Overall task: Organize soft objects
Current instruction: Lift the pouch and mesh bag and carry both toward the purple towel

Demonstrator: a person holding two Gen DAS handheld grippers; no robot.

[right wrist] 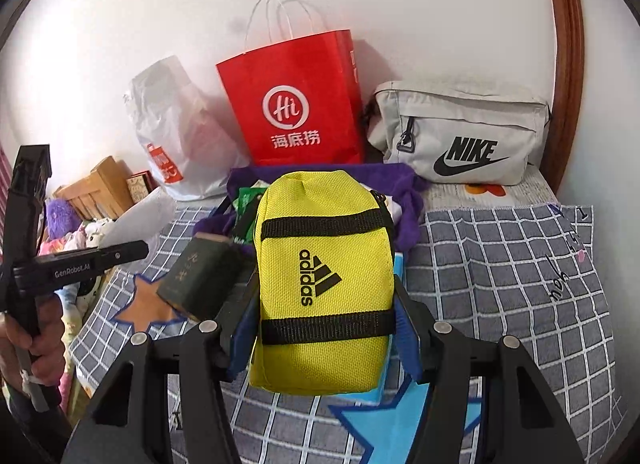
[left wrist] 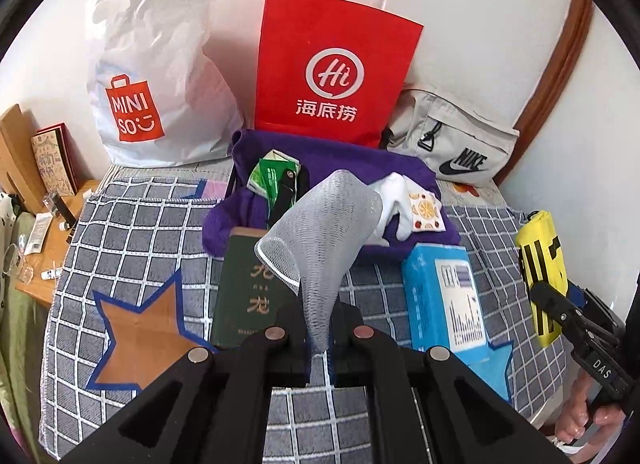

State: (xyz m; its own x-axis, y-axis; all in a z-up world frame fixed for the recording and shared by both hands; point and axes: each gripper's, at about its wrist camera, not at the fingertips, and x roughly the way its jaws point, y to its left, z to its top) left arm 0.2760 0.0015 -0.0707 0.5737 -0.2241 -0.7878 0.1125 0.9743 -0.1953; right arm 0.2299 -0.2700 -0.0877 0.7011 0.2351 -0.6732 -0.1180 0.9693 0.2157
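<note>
The left tongs (left wrist: 320, 338) were pressed together on the narrow end of a grey mesh sleeve (left wrist: 320, 232), which stood up and fanned out above the book (left wrist: 248, 296), likely lifted clear so it could be carried to a bag. The right tongs (right wrist: 326, 328) pinched the yellow pouch (right wrist: 324, 284) by its sides, upright above the checked bed cover (right wrist: 500, 284). The red bag (left wrist: 332, 72), white bag (left wrist: 156, 80) and grey bag (right wrist: 460, 136) stood against the wall, seemingly as destinations, behind the purple cloth (left wrist: 340, 160).

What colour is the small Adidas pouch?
Bright yellow pouch with black straps and logo; clearest in the right wrist view.
</note>
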